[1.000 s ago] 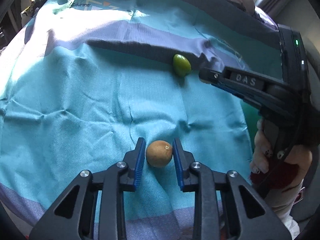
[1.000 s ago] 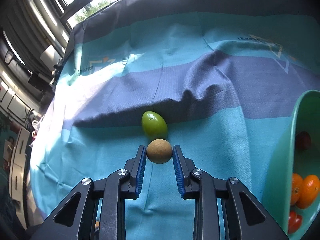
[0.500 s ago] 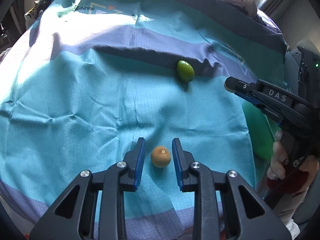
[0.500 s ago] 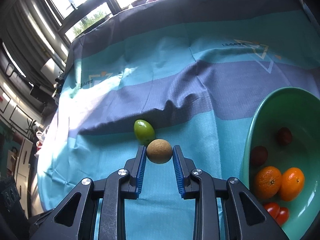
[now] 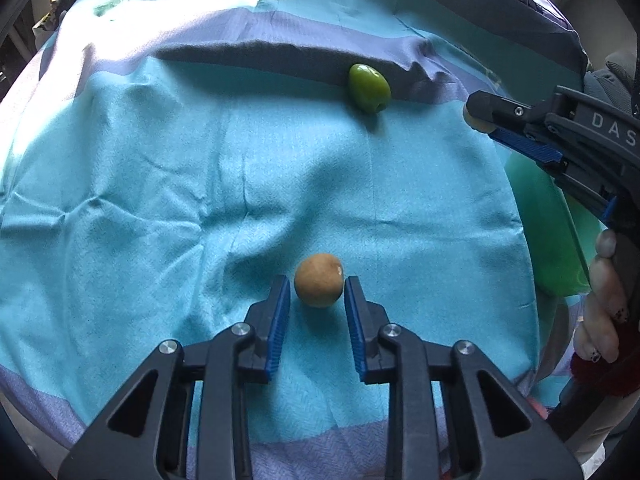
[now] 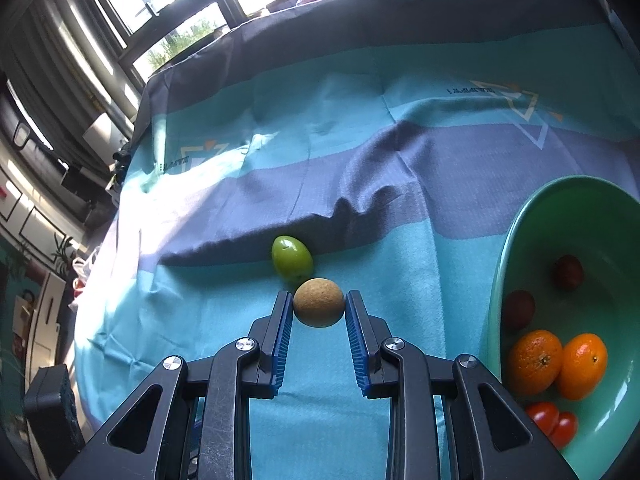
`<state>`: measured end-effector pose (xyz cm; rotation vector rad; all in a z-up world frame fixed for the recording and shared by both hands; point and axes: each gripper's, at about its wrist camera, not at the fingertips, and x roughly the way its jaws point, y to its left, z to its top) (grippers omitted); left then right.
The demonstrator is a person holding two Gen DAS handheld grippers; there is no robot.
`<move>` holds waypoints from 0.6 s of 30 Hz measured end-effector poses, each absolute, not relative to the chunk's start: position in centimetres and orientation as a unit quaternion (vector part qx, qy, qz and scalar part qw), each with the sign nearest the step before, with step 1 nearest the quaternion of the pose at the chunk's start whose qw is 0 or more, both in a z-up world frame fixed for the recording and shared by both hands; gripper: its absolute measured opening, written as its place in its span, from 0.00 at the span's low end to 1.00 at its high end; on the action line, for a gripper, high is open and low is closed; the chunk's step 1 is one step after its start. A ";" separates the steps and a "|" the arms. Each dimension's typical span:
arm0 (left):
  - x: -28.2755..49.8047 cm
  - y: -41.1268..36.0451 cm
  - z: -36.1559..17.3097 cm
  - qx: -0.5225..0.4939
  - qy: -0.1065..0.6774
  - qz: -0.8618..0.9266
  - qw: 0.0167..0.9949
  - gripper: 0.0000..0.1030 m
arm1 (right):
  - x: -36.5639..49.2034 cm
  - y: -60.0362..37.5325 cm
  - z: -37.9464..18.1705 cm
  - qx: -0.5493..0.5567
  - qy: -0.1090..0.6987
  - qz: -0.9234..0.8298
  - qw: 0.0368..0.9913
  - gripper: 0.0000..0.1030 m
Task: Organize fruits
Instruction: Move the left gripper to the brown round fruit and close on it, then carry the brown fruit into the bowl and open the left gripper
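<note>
A brown round fruit (image 5: 319, 285) lies on the teal cloth (image 5: 160, 200) between the tips of my left gripper (image 5: 317, 300). The pads stand narrowly apart and do not press on it, so that gripper is open. A green fruit (image 5: 369, 87) rests farther back by a fold. My right gripper (image 6: 319, 308) is shut on a second brown fruit (image 6: 319, 307), held above the cloth just in front of the green fruit (image 6: 292, 264). In the left wrist view the right gripper (image 5: 480, 120) reaches in from the right.
A green bowl (image 6: 580, 216) stands at the right and holds two oranges (image 6: 534, 362), red tomatoes (image 6: 554, 424) and dark red fruits (image 6: 568, 272). A person's hand (image 5: 604, 300) grips the right tool. The bowl's side (image 5: 536, 216) shows beneath that tool. Windows lie beyond the table's far edge.
The left gripper has come down closer over the brown fruit on the cloth. The right gripper swung right with its fruit, so more of the bowl is in view.
</note>
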<state>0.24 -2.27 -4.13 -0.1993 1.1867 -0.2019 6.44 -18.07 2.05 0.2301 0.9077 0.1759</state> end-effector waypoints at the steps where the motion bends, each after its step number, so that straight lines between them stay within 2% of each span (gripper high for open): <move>1: 0.4 -2.4 -4.1 -0.093 0.555 -0.094 0.821 0.25 | 6.4 -18.1 2.1 0.111 0.437 0.084 0.889 0.28; 12: -0.2 -4.1 -1.2 -0.073 0.502 -0.106 0.855 0.22 | 5.5 -18.5 2.9 0.113 0.428 0.087 0.892 0.28; 18: -0.4 -6.4 3.0 -0.047 0.451 -0.122 0.883 0.22 | 4.1 -19.9 4.6 0.126 0.406 0.090 0.901 0.28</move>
